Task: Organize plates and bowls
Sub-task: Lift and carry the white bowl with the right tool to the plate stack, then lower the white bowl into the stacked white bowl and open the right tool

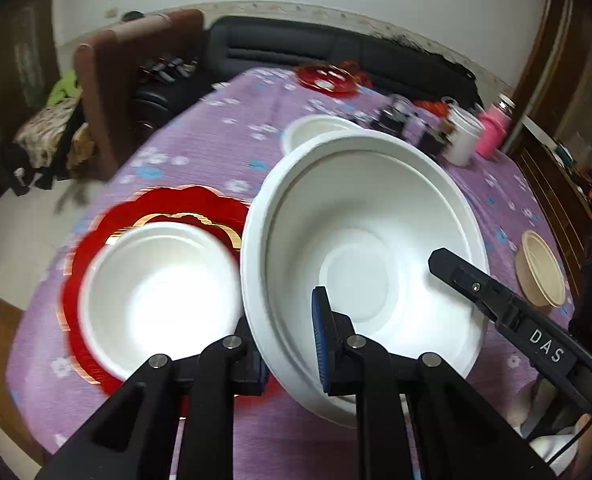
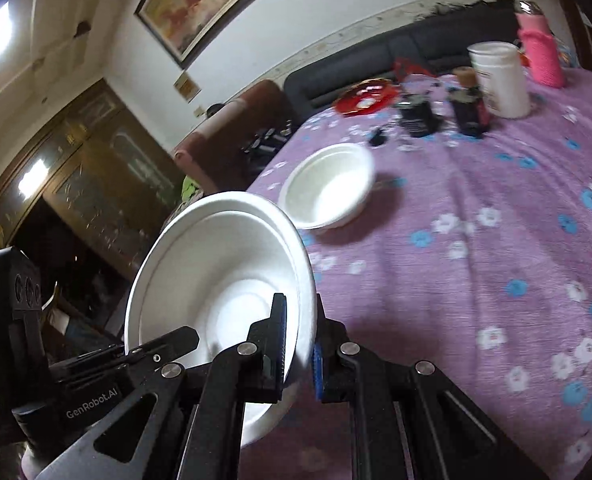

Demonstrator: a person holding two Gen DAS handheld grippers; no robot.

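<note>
A large white bowl [image 1: 355,240] hangs tilted above the purple flowered tablecloth [image 1: 224,136]. My left gripper [image 1: 288,352] is shut on its near-left rim, and my right gripper [image 1: 455,272] clamps the opposite rim. The right wrist view shows the same bowl [image 2: 216,264] with my right gripper [image 2: 299,344] shut on its rim and my left gripper [image 2: 164,344] on the far side. Beside it, a second white bowl [image 1: 160,296] rests on a red scalloped plate [image 1: 108,220]. A third white bowl [image 2: 327,188] sits alone further back on the table.
Another red plate [image 2: 363,98] lies at the far edge. A white cup [image 2: 499,80], a pink bottle [image 2: 539,52] and dark jars [image 2: 415,116] stand at the back right. A tan bowl [image 1: 539,268] sits at the right edge. Sofas lie beyond the table.
</note>
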